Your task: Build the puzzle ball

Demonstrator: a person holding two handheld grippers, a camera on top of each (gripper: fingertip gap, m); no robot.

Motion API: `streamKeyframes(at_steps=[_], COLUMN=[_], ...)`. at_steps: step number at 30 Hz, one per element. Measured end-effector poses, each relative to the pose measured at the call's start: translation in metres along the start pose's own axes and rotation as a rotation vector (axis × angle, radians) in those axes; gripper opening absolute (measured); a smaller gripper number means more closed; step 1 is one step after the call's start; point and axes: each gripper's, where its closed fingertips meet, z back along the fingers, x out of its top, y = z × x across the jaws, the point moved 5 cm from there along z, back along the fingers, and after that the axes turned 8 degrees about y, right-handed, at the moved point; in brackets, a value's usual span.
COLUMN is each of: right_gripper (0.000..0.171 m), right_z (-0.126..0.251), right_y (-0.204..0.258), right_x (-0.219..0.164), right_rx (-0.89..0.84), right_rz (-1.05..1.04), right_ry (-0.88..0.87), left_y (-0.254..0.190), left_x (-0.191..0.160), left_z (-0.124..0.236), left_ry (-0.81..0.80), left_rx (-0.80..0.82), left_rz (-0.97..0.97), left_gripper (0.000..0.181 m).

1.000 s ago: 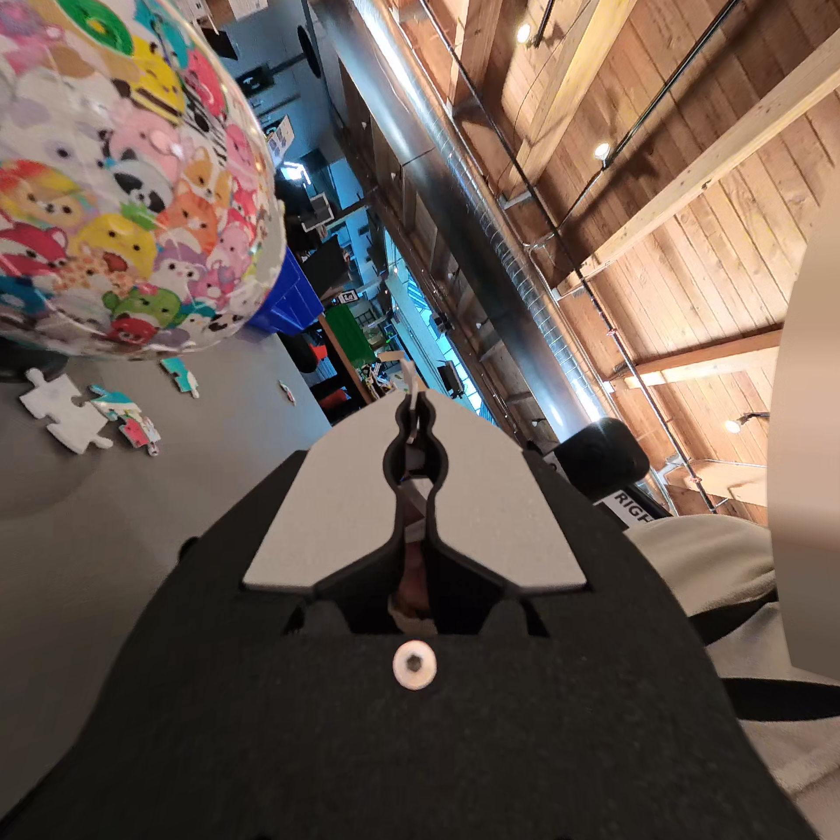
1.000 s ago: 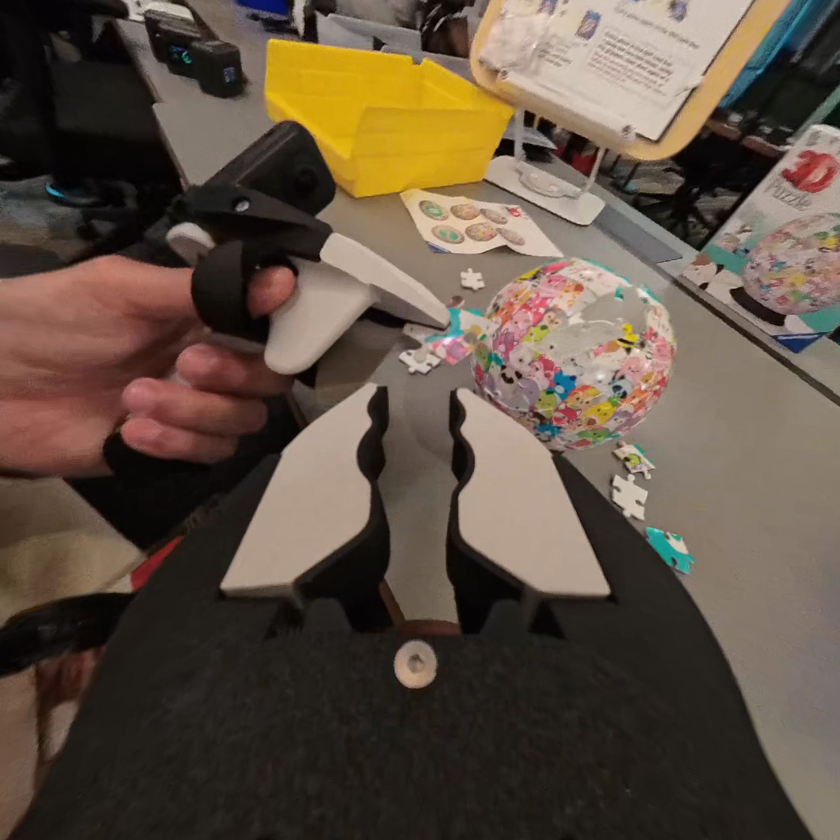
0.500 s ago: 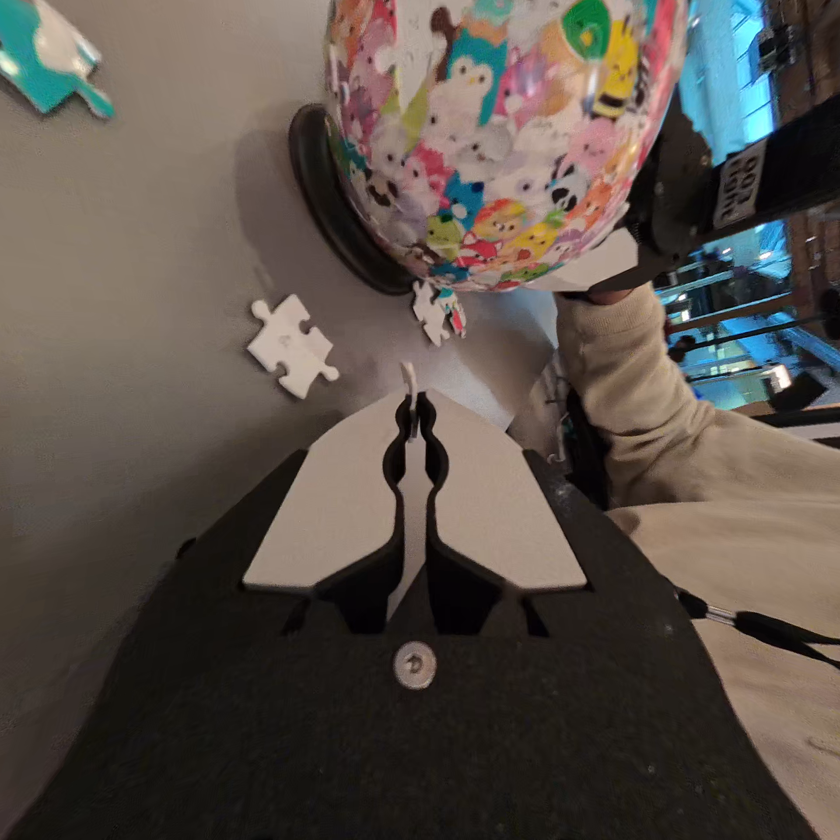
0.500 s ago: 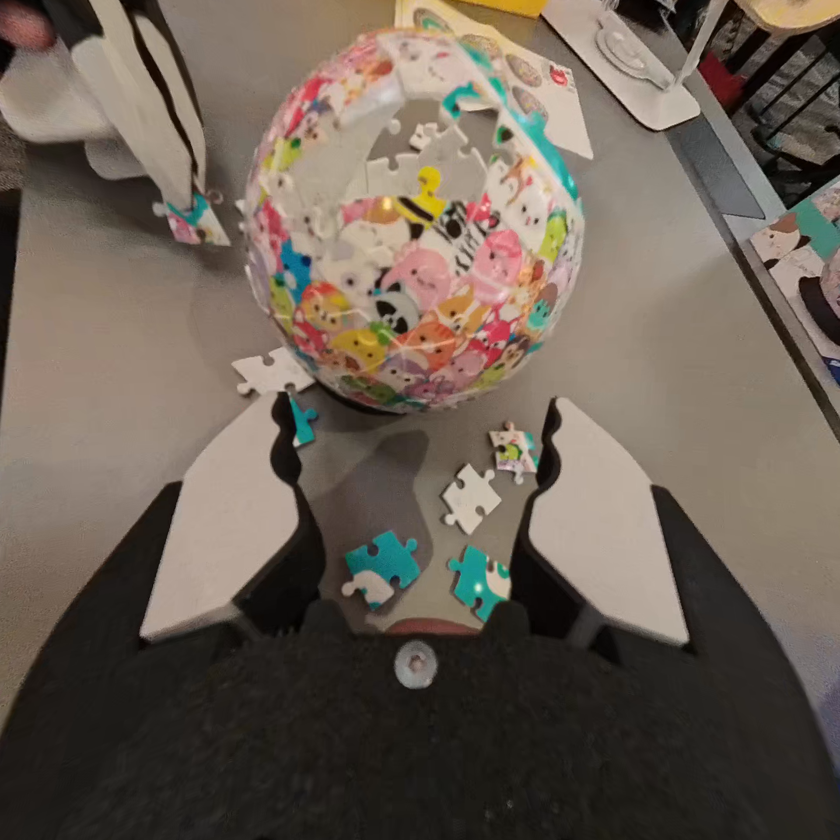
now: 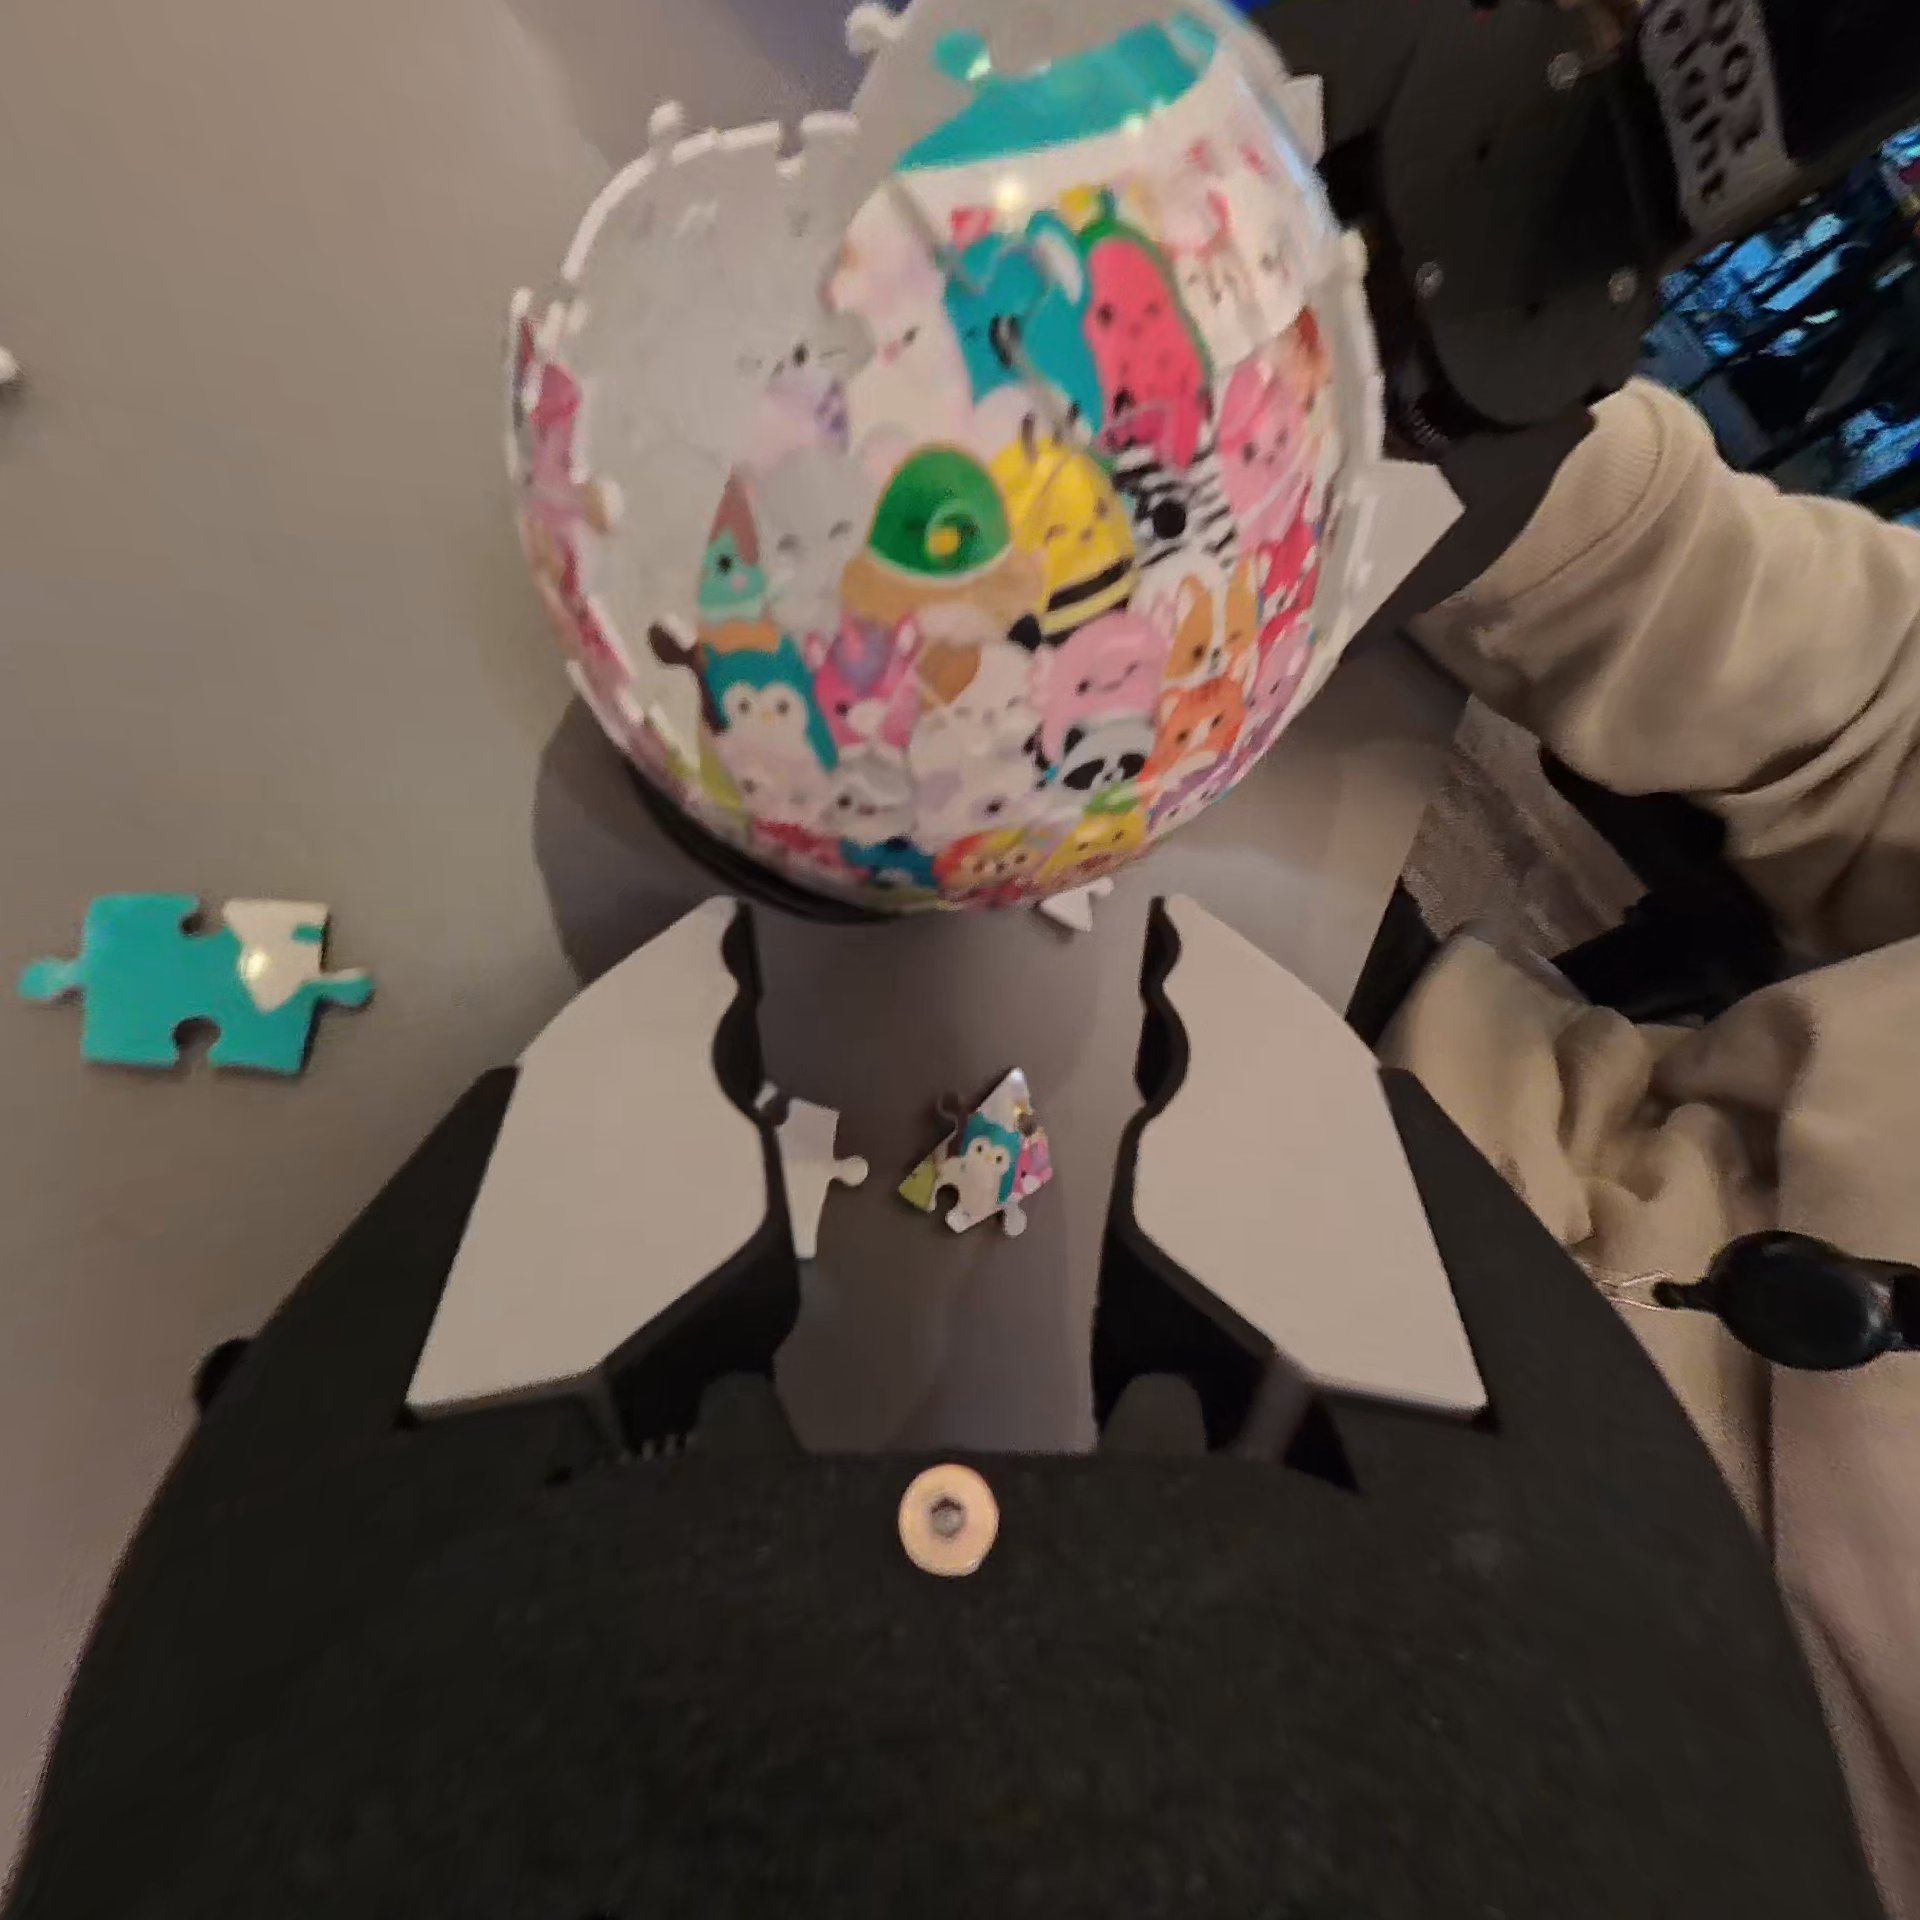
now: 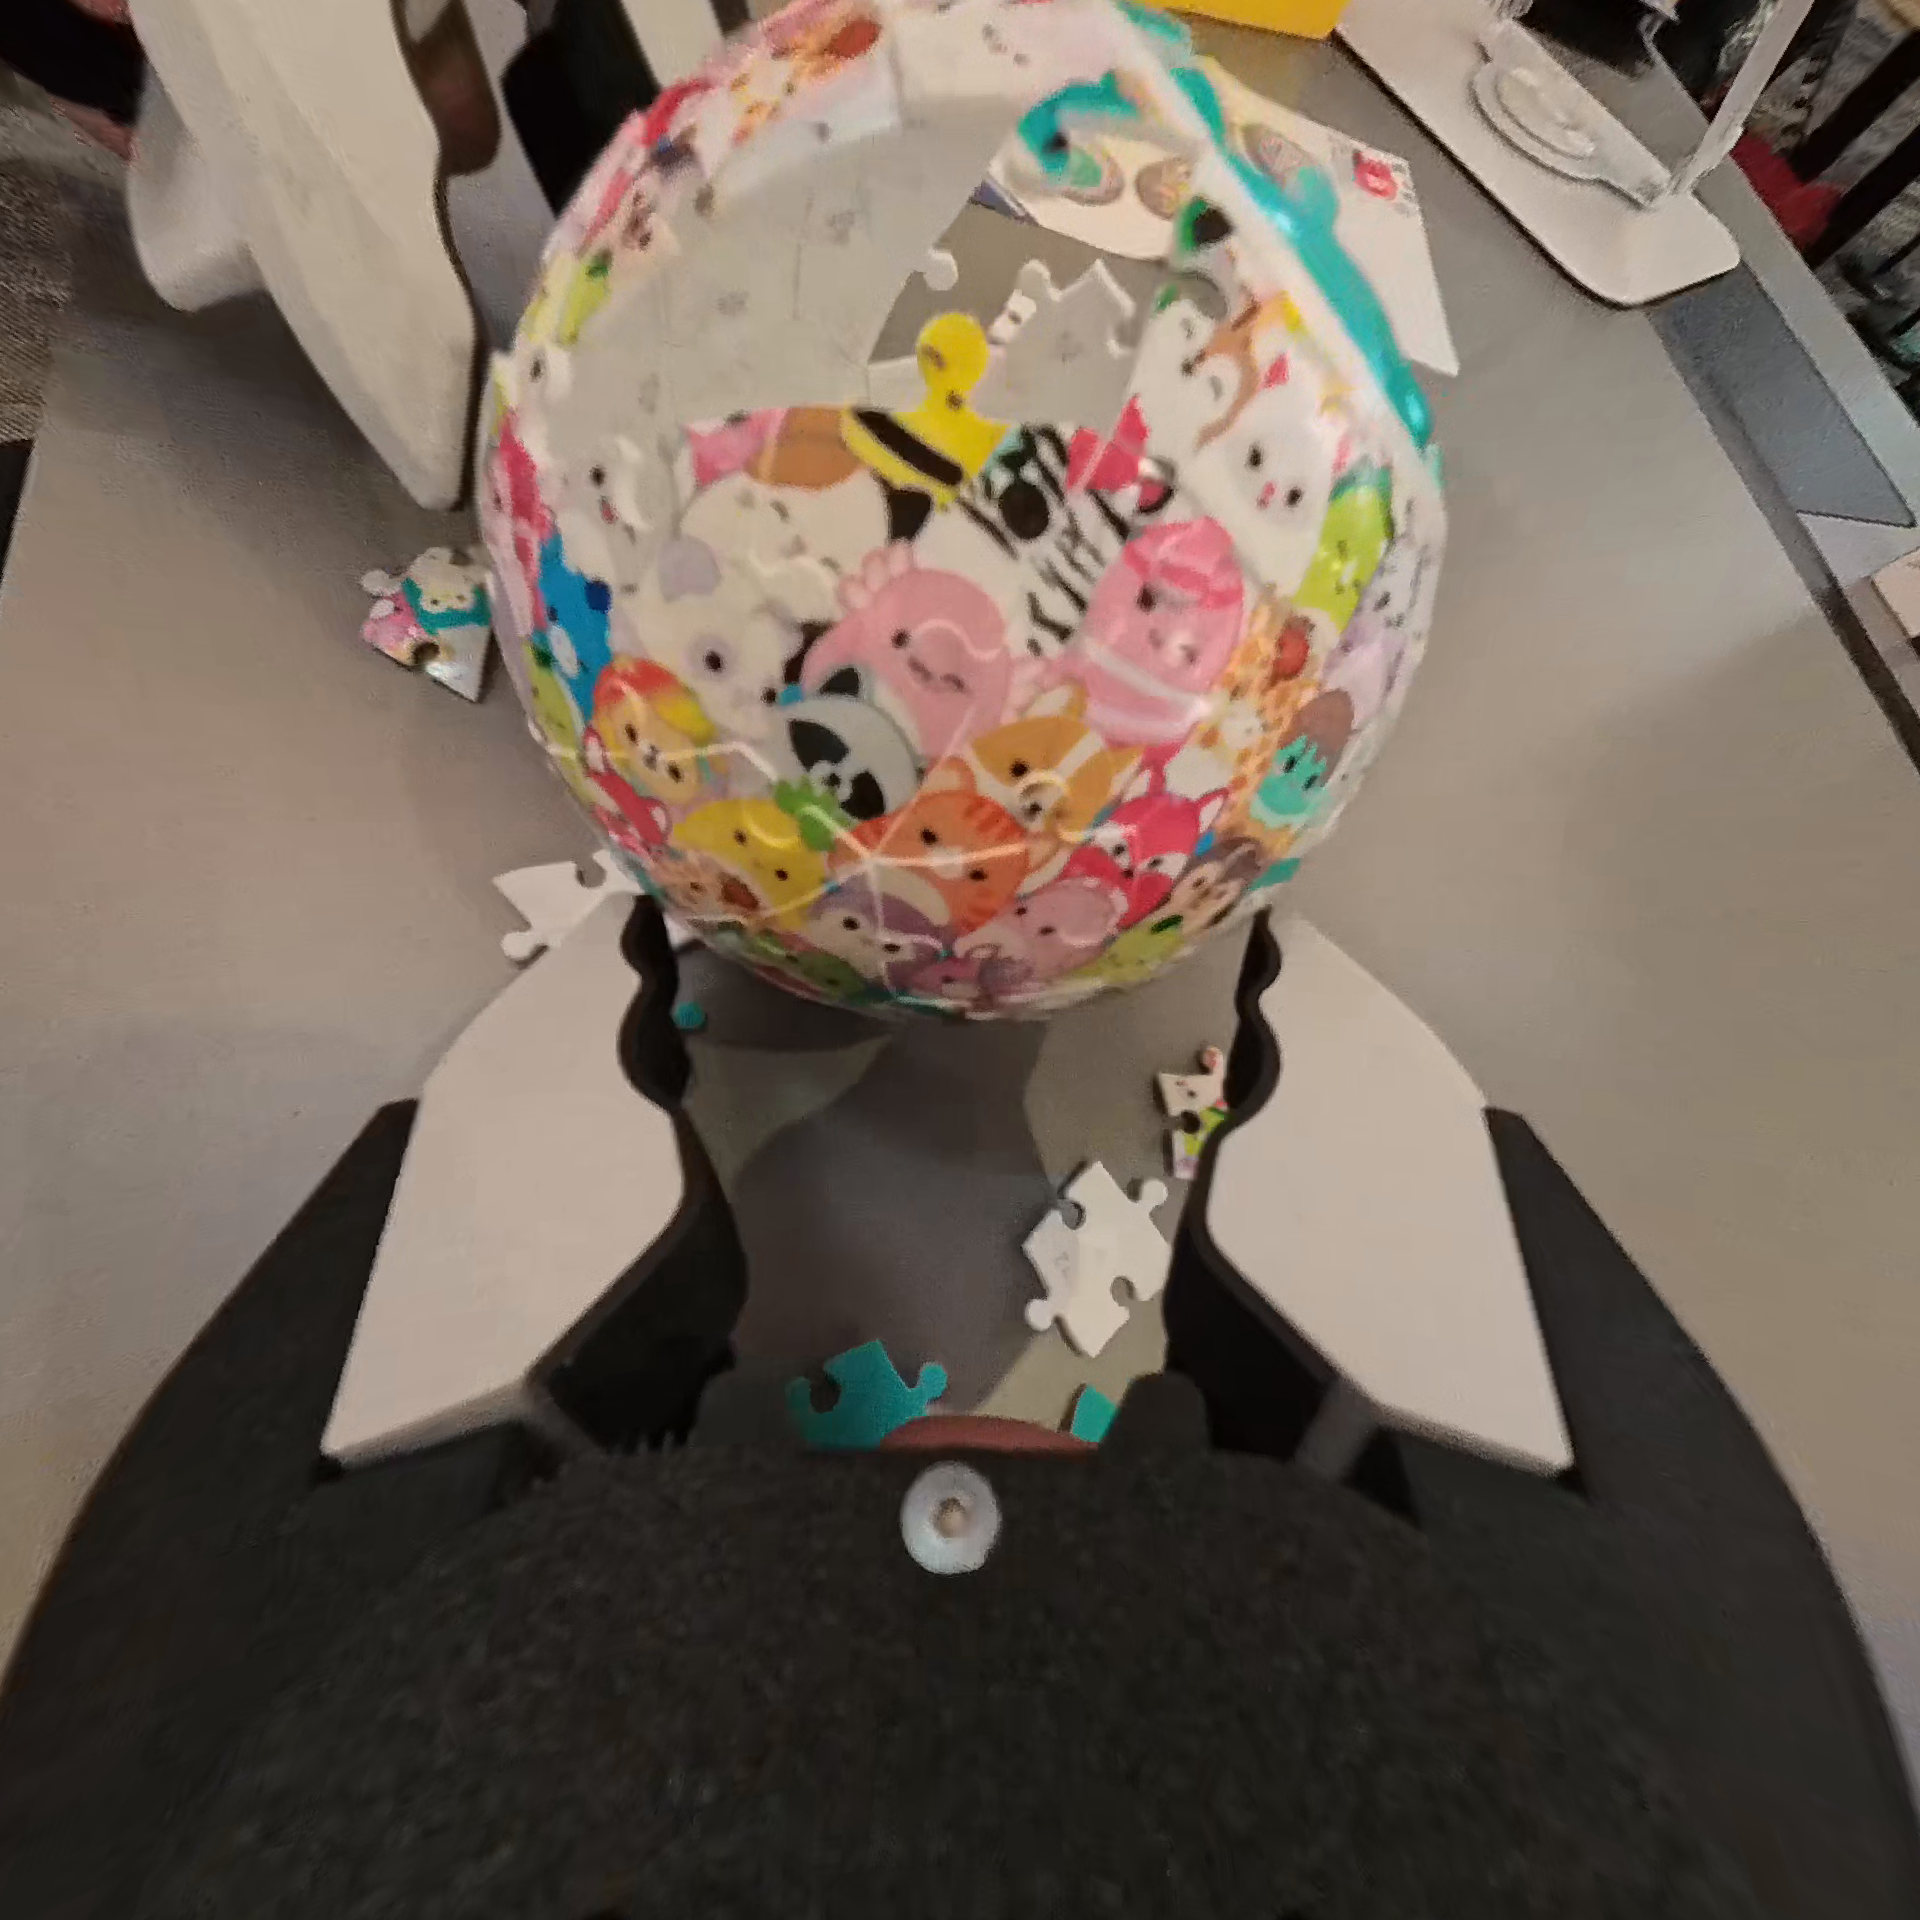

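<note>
The puzzle ball (image 5: 935, 499) is a colourful sphere on a black ring stand (image 5: 707, 842), with an open gap at its top. My left gripper (image 5: 948, 925) is open and empty, just short of the ball's base. A colourful piece (image 5: 982, 1164) and a white face-down piece (image 5: 816, 1164) lie on the table between its jaws. My right gripper (image 6: 951, 935) is open and empty, its tips on either side of the ball's (image 6: 956, 520) lower front. The left gripper (image 6: 312, 260) shows beyond the ball at upper left, above the colourful piece (image 6: 436, 634).
Loose pieces lie on the grey table: a teal one (image 5: 197, 982), a white one (image 6: 1096, 1257), a teal one (image 6: 862, 1403), a colourful one (image 6: 1195, 1112). A printed sheet (image 6: 1091, 197) and a white stand base (image 6: 1590, 156) sit behind the ball. A beige sleeve (image 5: 1662, 623) is at the right.
My left gripper was shut on a puzzle piece; it has opened and the piece now lies on the table. My right gripper has moved closer to the ball.
</note>
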Motion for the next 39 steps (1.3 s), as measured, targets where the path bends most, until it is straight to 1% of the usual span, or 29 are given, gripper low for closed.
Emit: streamKeyframes(at_steps=[1,5,9,12,16,18,21,23,24,26,27,30,33,37,39], right_gripper=[0.101,0.101,0.101,0.101,0.101,0.100,0.100,0.103,0.102,0.101,0.099,0.091,0.084,0.082,0.081], right_z=[0.001,0.007,0.011,0.009,0.011,0.011,0.009,0.011,0.013,0.021,0.025,0.035,0.038,0.038,0.038], right_y=[0.001,-0.001,-0.002,0.001,0.005,0.005,0.005,0.008,0.009,0.007,0.007,0.010,0.020,0.032,0.037], right_x=[0.001,0.007,0.012,0.009,0.006,0.004,0.005,0.006,0.004,-0.002,-0.005,-0.008,-0.007,-0.004,-0.003], right_rx=[0.023,0.094,0.136,0.169,0.210,0.193,0.168,0.159,0.149,0.108,0.083,0.037,0.043,0.023,0.029], right_rz=[-0.026,-0.146,-0.225,-0.254,-0.309,-0.294,-0.268,-0.249,-0.240,-0.232,-0.226,-0.225,-0.217,-0.155,-0.149], right_ry=[-0.008,-0.028,-0.055,-0.032,-0.050,-0.050,-0.041,-0.039,-0.034,-0.015,-0.002,-0.003,-0.005,0.026,0.027], left_y=[-0.003,-0.007,-0.010,-0.014,-0.020,-0.021,-0.021,-0.018,-0.016,-0.015,-0.016,-0.023,-0.024,-0.016,-0.014], left_x=[0.003,0.007,0.007,0.006,0.002,-0.001,-0.003,-0.008,-0.013,-0.028,-0.035,-0.048,-0.047,-0.048,-0.048], left_z=[-0.001,-0.003,-0.003,-0.002,0.000,-0.002,-0.003,0.003,0.008,0.018,0.022,0.020,0.011,-0.003,-0.008], left_ry=[-0.006,-0.003,0.005,-0.002,-0.014,-0.008,0.003,0.011,0.018,0.054,0.073,0.130,0.183,0.268,0.283], left_rx=[-0.025,-0.035,-0.012,-0.031,-0.044,-0.050,-0.053,-0.023,0.002,0.047,0.063,0.101,0.132,0.137,0.164], left_rz=[-0.006,0.007,-0.013,0.002,-0.008,-0.018,-0.014,-0.022,-0.031,-0.093,-0.145,-0.304,-0.422,-0.477,-0.485], left_gripper=[0.064,0.074,0.075,0.080,0.071,0.067,0.068,0.068,0.064,0.045,0.041,0.041,0.042,0.044,0.042])
